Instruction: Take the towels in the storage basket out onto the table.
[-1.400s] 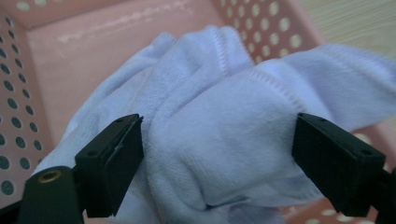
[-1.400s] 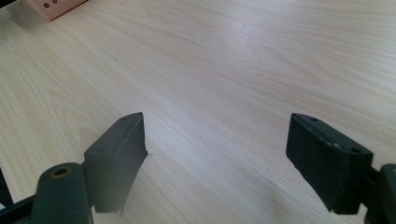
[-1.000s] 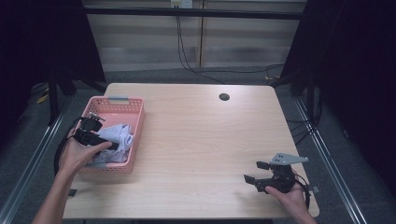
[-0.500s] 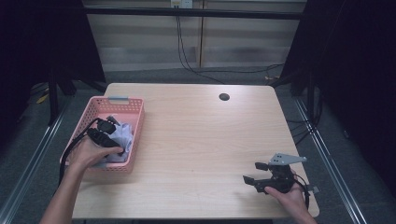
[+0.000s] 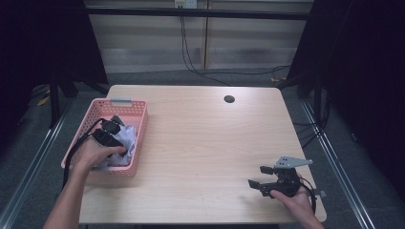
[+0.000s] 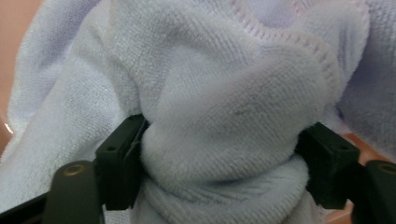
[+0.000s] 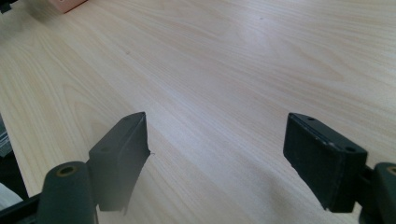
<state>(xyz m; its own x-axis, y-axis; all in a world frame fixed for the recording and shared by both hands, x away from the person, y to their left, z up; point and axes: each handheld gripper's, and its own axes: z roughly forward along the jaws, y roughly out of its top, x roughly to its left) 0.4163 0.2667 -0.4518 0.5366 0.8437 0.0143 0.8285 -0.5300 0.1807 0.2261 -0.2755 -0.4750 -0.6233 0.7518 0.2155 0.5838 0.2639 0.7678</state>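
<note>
Your left hand-held gripper (image 5: 116, 128) sat in the pink basket (image 5: 137, 143) at the left of the high view, its jaws just closing around a fold of the pale lavender towel (image 6: 224, 116), pads pressing its sides. Your right hand-held gripper (image 5: 261, 177) rested spread over the desk (image 5: 205, 143), lower right. With so bulky a fold, the towel might have slipped or dragged the basket as you lifted.

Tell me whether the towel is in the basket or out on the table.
In the basket. The bunched pale towel lies inside its pink walls, with the left gripper closing around a fold.
</note>
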